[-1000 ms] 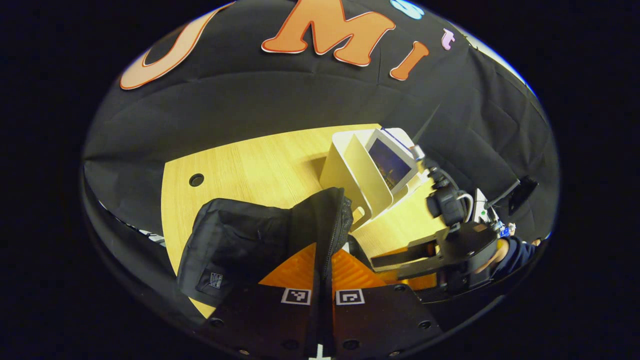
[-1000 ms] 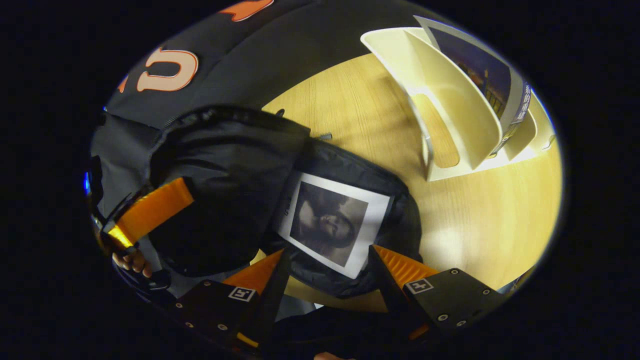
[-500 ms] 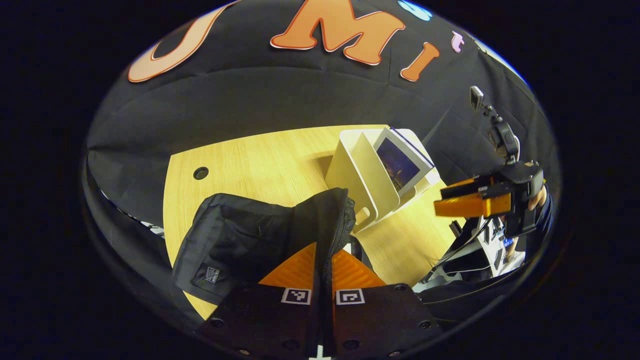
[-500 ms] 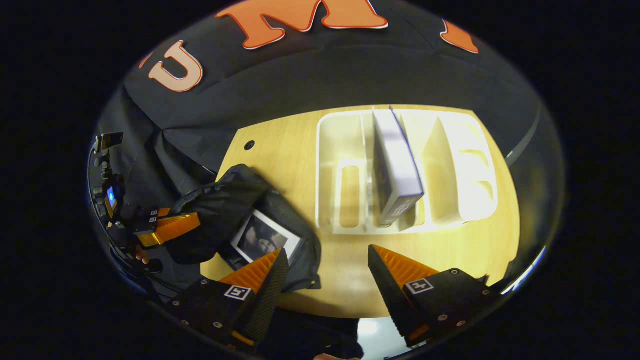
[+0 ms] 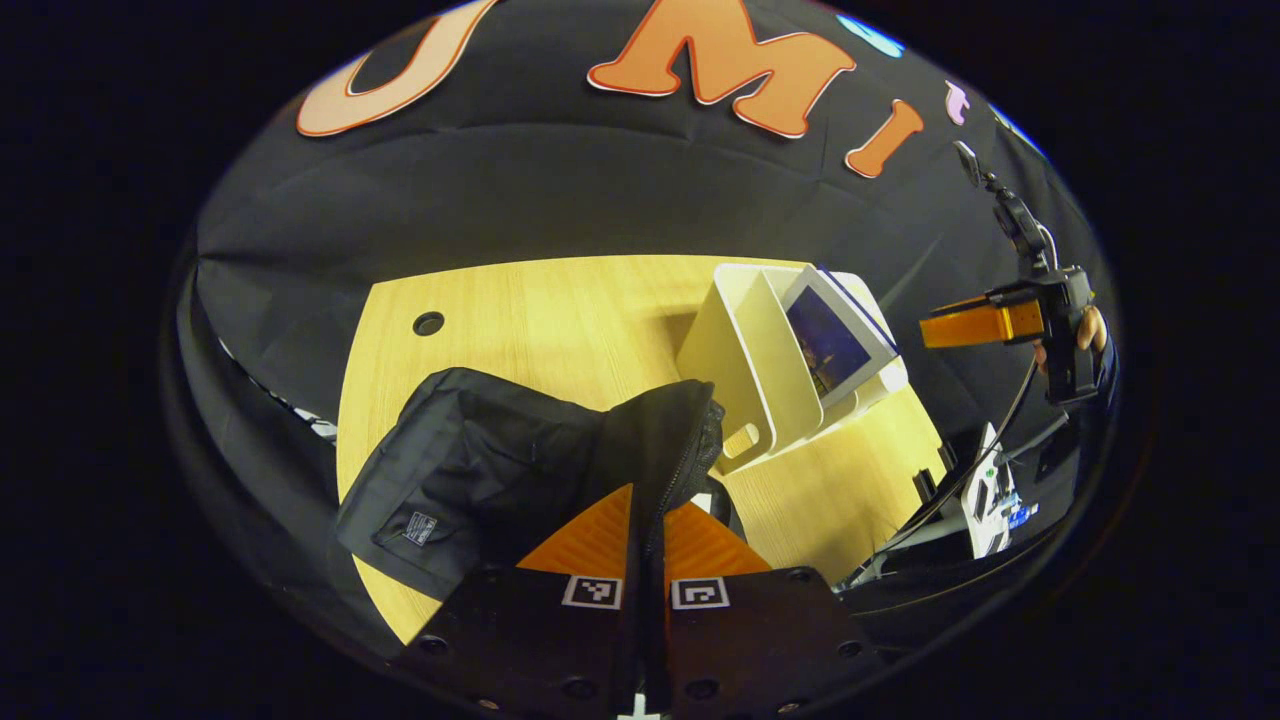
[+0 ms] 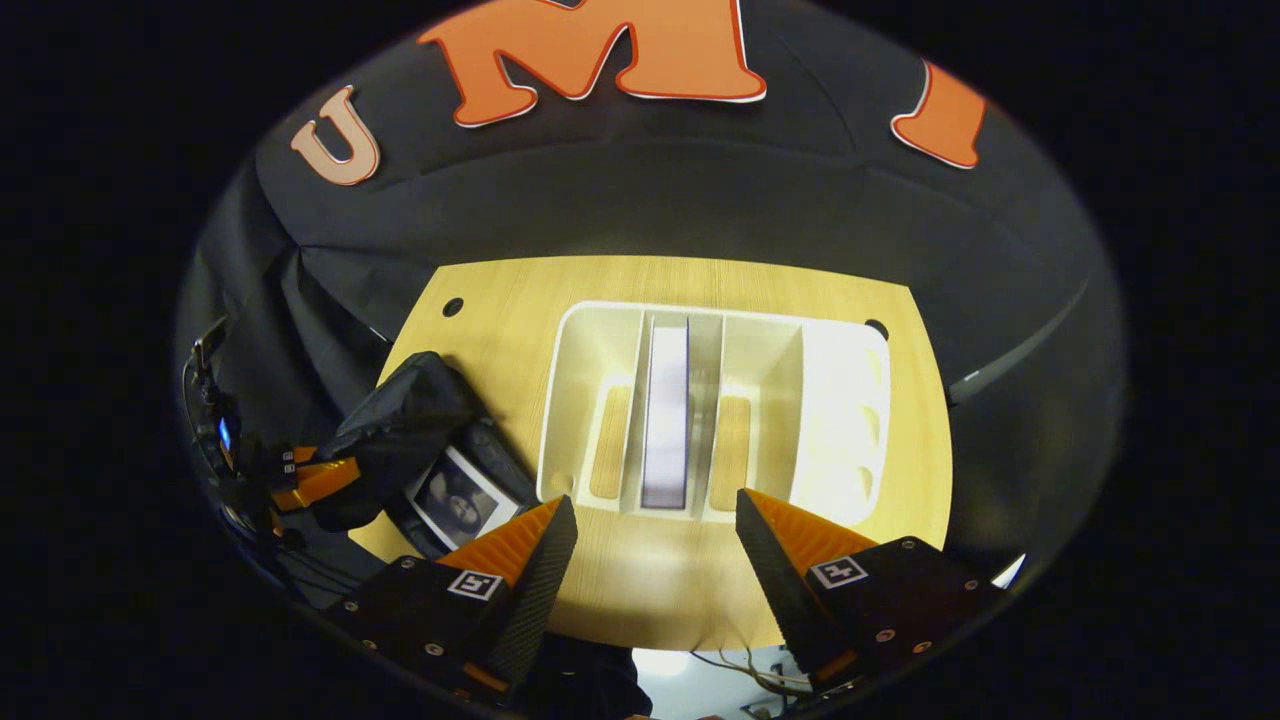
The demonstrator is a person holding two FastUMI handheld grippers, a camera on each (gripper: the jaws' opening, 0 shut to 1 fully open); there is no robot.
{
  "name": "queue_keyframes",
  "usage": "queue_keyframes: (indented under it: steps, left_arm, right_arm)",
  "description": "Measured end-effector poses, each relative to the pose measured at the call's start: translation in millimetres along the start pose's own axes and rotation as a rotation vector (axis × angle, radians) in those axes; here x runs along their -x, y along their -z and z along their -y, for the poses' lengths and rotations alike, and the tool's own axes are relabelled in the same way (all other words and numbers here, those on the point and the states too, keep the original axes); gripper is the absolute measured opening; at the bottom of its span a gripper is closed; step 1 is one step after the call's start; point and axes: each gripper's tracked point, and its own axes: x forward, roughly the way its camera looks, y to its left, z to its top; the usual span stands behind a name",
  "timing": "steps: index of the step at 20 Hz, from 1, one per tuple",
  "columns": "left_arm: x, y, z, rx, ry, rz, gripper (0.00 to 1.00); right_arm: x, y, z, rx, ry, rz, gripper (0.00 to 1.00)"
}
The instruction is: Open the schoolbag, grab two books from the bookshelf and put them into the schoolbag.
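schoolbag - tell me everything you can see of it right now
The schoolbag is black, soft fabric that looks like nylon, slumped on the wooden table left of the white bookshelf. A small sewn label sits low on one side. The left claw is shut on its zippered edge, lifting that flap so the mouth stays open. In the right gripper view a book with a white-bordered dark picture on its cover lies inside the opening. The right claw is open and aimed at the bookshelf, clear of the bag.

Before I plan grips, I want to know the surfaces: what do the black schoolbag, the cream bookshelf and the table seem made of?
The black schoolbag: soft woven fabric, probably nylon, judging by its slumped folds and zip. The cream bookshelf: smooth, matte moulded dividers with rounded edges, likely plastic or coated metal. The pale wooden table: a visible grain pattern; whether wood or laminate is unclear.
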Motion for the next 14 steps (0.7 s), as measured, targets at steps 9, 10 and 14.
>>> queue_keyframes:
  steps: [9, 10, 14]
  left_arm:
    - [-0.9, 9.2, -7.2, 0.102, -0.087, -0.006, 0.04]
    - [-1.7, 8.8, -7.5, 0.112, -0.093, -0.007, 0.04]
    - [-3.7, 8.7, -9.3, 0.136, -0.128, -0.019, 0.04]
  right_arm:
    - [-96.1, -28.9, -6.1, 0.084, -0.026, -0.154, 0.95]
    - [-104.5, -27.6, -3.8, 0.082, -0.016, -0.174, 0.94]
    - [-134.0, -26.0, 4.6, -0.006, 0.001, -0.279, 0.74]
